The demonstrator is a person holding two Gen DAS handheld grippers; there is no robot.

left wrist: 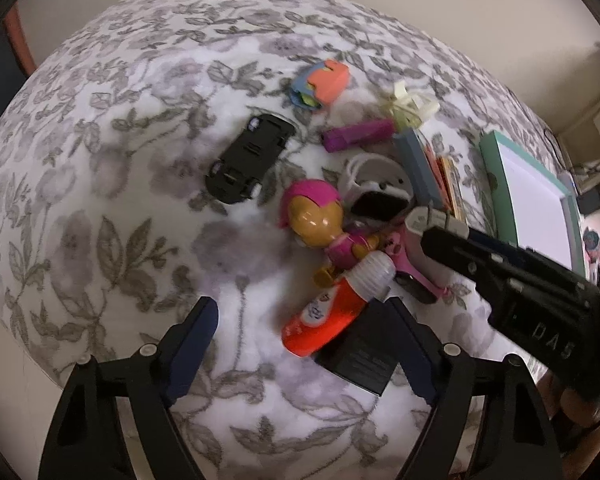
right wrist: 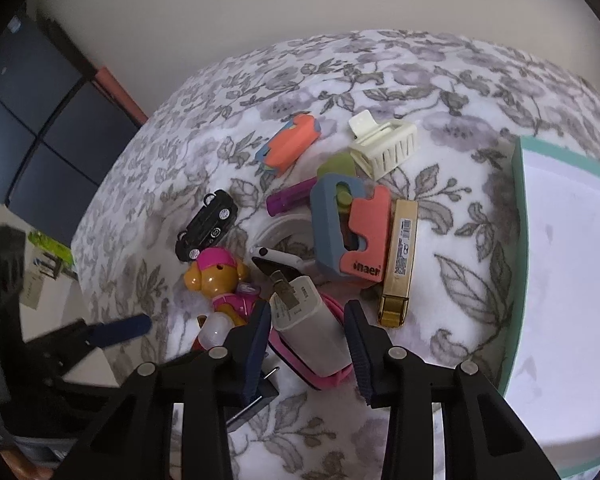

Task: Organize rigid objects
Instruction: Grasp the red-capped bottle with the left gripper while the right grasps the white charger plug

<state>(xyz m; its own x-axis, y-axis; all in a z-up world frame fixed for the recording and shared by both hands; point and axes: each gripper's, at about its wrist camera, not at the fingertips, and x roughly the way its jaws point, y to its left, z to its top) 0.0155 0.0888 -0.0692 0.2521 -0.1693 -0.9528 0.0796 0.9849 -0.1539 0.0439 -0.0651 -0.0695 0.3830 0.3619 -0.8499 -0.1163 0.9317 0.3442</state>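
Straddling the white charger (right wrist: pixel 312 332) low centre, our right gripper (right wrist: pixel 306 340) is half closed, pads not visibly pressing. Left gripper (left wrist: pixel 300 344) gapes over the orange tube (left wrist: pixel 324 316). We see bare blanket (left wrist: pixel 100 184) left, teal tray (right wrist: pixel 518 216) right.

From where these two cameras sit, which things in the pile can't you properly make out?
- Black block, left wrist view: half hidden under the orange tube and the left claw's finger; what it is I cannot tell.
- White charger, right wrist view: between the right claw's fingers; contact unclear.
- Pink strap: mostly under the charger.
- Tray: cut off by the frame edge.
- Gold box: label too small to read.
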